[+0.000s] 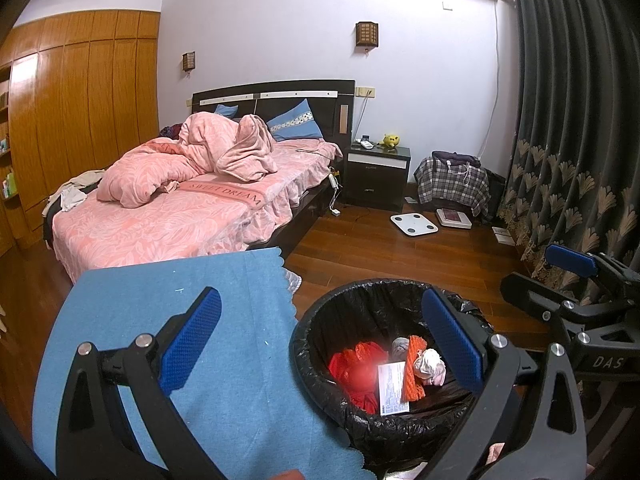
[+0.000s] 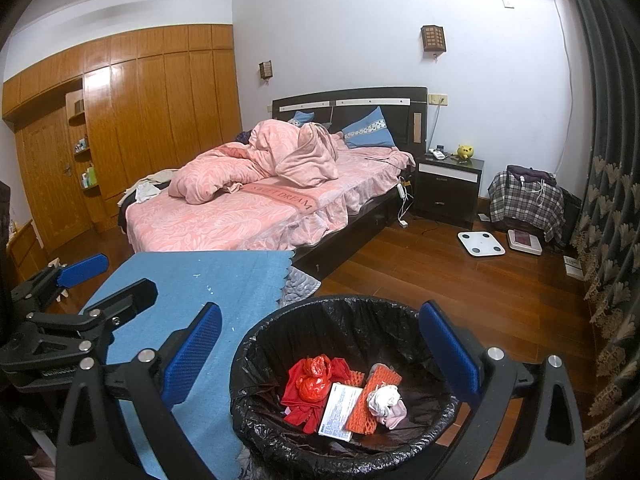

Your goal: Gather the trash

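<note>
A black trash bin (image 1: 320,380) with a black liner stands on the floor beside a table with a blue cloth (image 1: 180,320). It holds a red bag (image 1: 356,364), an orange foam net (image 1: 414,368), a white printed card (image 1: 394,388) and crumpled tissue (image 1: 430,366). My left gripper (image 1: 324,344) is open and empty, held above the bin's left rim. My right gripper (image 2: 320,356) is open and empty over the bin (image 2: 256,364); the trash (image 2: 344,396) lies below it. Each gripper shows in the other's view, the right one (image 1: 560,280) and the left one (image 2: 100,280).
A bed (image 1: 168,216) with pink bedding stands behind the table. A dark nightstand (image 1: 378,172), a white scale (image 1: 414,224) and a chair draped in plaid (image 1: 452,184) line the far wall. Dark curtains (image 1: 580,120) hang at right. Wooden wardrobes (image 2: 140,120) stand at left.
</note>
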`<action>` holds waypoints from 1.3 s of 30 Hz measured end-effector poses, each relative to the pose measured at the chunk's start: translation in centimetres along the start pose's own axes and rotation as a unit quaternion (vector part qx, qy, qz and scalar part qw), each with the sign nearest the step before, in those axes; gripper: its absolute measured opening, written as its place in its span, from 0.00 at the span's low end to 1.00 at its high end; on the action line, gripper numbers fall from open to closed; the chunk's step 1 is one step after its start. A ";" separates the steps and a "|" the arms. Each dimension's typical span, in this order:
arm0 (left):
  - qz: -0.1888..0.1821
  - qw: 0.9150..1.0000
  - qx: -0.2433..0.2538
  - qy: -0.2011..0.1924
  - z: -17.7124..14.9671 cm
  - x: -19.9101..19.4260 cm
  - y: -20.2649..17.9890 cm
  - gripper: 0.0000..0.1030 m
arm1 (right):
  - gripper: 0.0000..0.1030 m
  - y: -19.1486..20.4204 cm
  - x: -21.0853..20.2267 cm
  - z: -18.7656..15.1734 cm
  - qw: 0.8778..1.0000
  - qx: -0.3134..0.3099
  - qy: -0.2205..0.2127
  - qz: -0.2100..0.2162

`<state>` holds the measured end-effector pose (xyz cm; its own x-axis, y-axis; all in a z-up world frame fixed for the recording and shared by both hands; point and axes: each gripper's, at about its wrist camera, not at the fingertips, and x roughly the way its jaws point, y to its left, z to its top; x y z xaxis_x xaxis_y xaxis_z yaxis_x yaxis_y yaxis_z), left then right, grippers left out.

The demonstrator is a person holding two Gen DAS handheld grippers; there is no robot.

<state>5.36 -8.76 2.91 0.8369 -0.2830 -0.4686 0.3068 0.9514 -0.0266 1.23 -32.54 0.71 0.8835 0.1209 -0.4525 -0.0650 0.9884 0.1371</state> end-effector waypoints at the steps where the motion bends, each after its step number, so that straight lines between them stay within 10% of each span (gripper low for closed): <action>1: 0.000 1.000 0.000 0.000 0.0 0.0 0.0 0.95 | 0.94 0.0 0.0 0.0 1.000 0.000 0.000 0.000; 39: -0.002 1.000 -0.001 0.002 0.2 -0.4 0.4 0.95 | 0.94 -0.1 0.1 0.1 1.000 0.000 0.002 0.000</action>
<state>5.29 -8.29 3.30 0.8341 -0.2860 -0.4717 0.3091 0.9505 -0.0297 1.40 -32.60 0.74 0.8820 0.1218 -0.4552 -0.0657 0.9884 0.1371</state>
